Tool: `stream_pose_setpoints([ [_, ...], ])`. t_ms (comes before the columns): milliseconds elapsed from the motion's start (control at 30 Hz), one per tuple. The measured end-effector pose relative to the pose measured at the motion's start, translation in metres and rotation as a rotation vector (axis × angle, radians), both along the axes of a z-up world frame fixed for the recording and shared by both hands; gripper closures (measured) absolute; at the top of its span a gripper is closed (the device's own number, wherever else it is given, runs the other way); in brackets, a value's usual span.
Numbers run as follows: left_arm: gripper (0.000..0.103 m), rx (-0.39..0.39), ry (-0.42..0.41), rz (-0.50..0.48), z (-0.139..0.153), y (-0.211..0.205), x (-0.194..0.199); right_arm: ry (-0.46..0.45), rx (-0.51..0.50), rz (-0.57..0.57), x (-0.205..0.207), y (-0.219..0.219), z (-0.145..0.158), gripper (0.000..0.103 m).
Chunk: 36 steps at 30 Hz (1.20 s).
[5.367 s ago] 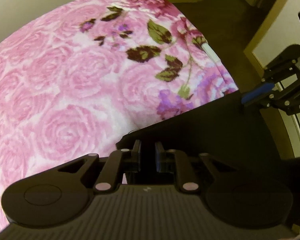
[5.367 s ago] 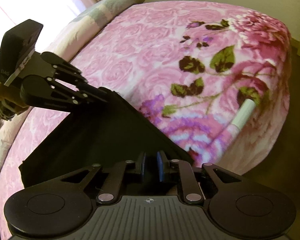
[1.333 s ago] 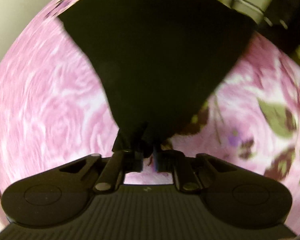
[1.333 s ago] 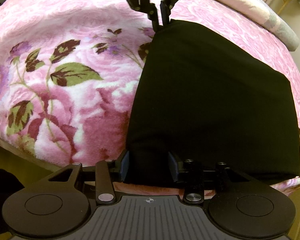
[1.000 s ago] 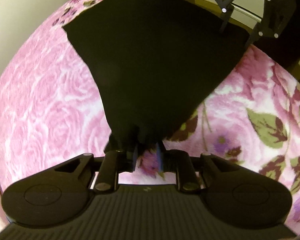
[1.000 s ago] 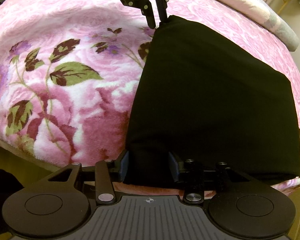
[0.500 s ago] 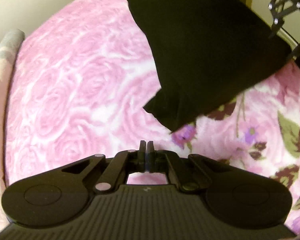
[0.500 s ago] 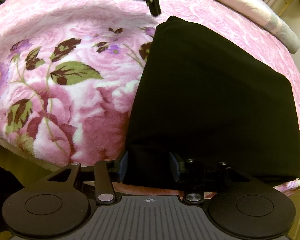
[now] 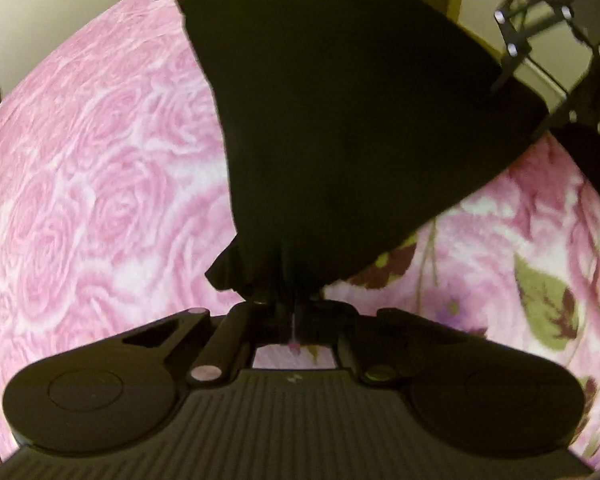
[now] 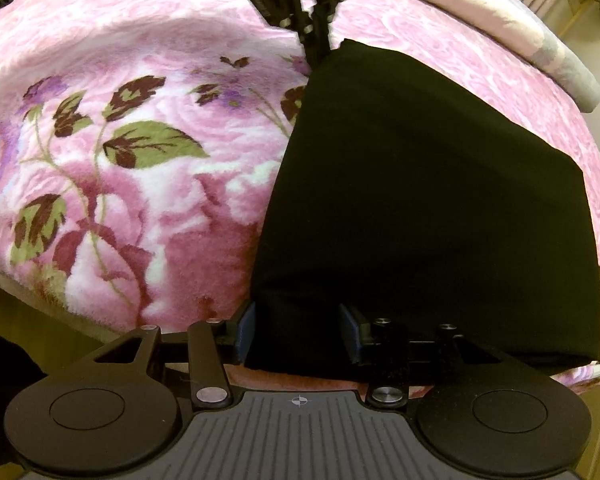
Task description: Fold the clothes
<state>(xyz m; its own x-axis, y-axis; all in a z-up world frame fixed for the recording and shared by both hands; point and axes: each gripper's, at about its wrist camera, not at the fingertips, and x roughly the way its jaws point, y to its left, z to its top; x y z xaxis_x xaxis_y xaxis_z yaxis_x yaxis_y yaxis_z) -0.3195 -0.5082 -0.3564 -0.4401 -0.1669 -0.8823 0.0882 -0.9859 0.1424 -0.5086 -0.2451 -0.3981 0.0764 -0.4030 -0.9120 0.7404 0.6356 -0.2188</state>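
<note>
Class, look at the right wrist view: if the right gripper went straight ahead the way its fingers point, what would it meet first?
The right gripper would meet the black garment at once: its near corner already lies between the open fingers. Beyond it lies more of the same cloth on the floral blanket.

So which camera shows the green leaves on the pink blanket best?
The right wrist view. There the green leaves sit sharp and whole on the pink blanket, beside the black cloth. The left wrist view shows only one blurry leaf near its right edge, with the cloth filling the middle.
</note>
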Motion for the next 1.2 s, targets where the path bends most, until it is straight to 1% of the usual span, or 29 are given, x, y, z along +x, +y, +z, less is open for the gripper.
stream_pose_setpoints([
  [100, 0.102, 0.035, 0.019, 0.093, 0.002, -0.01, 0.007, -0.003, -0.002, -0.003, 0.0, 0.0, 0.0, 0.059],
  [200, 0.102, 0.058, 0.019, 0.154, -0.006, -0.012, 0.013, -0.006, -0.001, -0.004, 0.0, -0.001, 0.0, 0.059],
  [267, 0.102, 0.065, 0.026, 0.181, -0.005, -0.012, 0.014, -0.006, 0.0, -0.003, 0.0, -0.001, 0.0, 0.059],
  [333, 0.103, 0.097, 0.027, 0.253, -0.007, -0.021, 0.019, -0.007, 0.0, -0.002, 0.0, -0.001, 0.0, 0.059],
  [400, 0.103, 0.069, -0.004, 0.323, -0.009, -0.028, 0.029, -0.008, 0.003, -0.004, 0.0, -0.001, 0.0, 0.059],
  [433, 0.103, 0.061, -0.007, 0.348, -0.007, -0.03, 0.034, -0.008, 0.004, -0.003, 0.0, -0.002, 0.0, 0.059],
  [500, 0.103, 0.063, 0.026, 0.375, 0.005, -0.031, 0.042, -0.008, 0.004, -0.003, 0.0, -0.002, 0.0, 0.059],
  [533, 0.103, 0.069, 0.045, 0.374, 0.011, -0.03, 0.043, -0.007, 0.004, -0.002, 0.0, -0.002, 0.0, 0.059],
  [667, 0.103, 0.127, 0.131, 0.266, 0.03, -0.008, 0.022, 0.0, 0.005, -0.006, 0.002, -0.003, 0.0, 0.059],
  [767, 0.103, 0.183, 0.163, 0.188, 0.024, 0.008, -0.004, 0.005, 0.003, -0.001, 0.003, -0.002, -0.001, 0.057],
  [833, 0.103, 0.177, 0.143, 0.167, 0.011, 0.012, -0.019, 0.006, 0.0, 0.004, 0.003, -0.001, -0.001, 0.056],
  [867, 0.102, 0.165, 0.126, 0.176, 0.004, 0.009, -0.021, 0.007, -0.002, 0.007, 0.003, 0.0, -0.001, 0.056],
  [900, 0.1, 0.168, 0.112, 0.206, -0.001, 0.001, -0.02, 0.008, -0.004, 0.01, 0.003, 0.0, -0.001, 0.056],
  [933, 0.1, 0.186, 0.111, 0.244, -0.004, -0.008, -0.015, 0.007, -0.005, 0.012, 0.003, 0.001, -0.001, 0.056],
  [967, 0.1, 0.188, 0.111, 0.28, -0.004, -0.015, -0.008, 0.003, -0.007, 0.01, 0.002, 0.001, -0.001, 0.056],
  [1000, 0.1, 0.171, 0.1, 0.316, -0.004, -0.019, -0.001, 0.001, -0.008, 0.008, 0.002, 0.002, 0.0, 0.056],
  [1033, 0.103, 0.121, 0.072, 0.35, -0.002, -0.021, 0.004, -0.001, -0.008, 0.005, 0.001, 0.002, 0.001, 0.056],
  [1067, 0.103, 0.08, 0.048, 0.385, 0.0, -0.023, 0.01, -0.002, -0.007, 0.002, 0.001, 0.002, 0.001, 0.056],
  [1167, 0.103, 0.019, 0.029, 0.487, 0.015, -0.029, 0.034, -0.008, -0.001, -0.009, 0.0, 0.003, 0.005, 0.056],
  [1200, 0.103, 0.006, 0.029, 0.505, 0.022, -0.028, 0.04, -0.009, 0.007, -0.014, 0.0, 0.003, 0.007, 0.056],
])
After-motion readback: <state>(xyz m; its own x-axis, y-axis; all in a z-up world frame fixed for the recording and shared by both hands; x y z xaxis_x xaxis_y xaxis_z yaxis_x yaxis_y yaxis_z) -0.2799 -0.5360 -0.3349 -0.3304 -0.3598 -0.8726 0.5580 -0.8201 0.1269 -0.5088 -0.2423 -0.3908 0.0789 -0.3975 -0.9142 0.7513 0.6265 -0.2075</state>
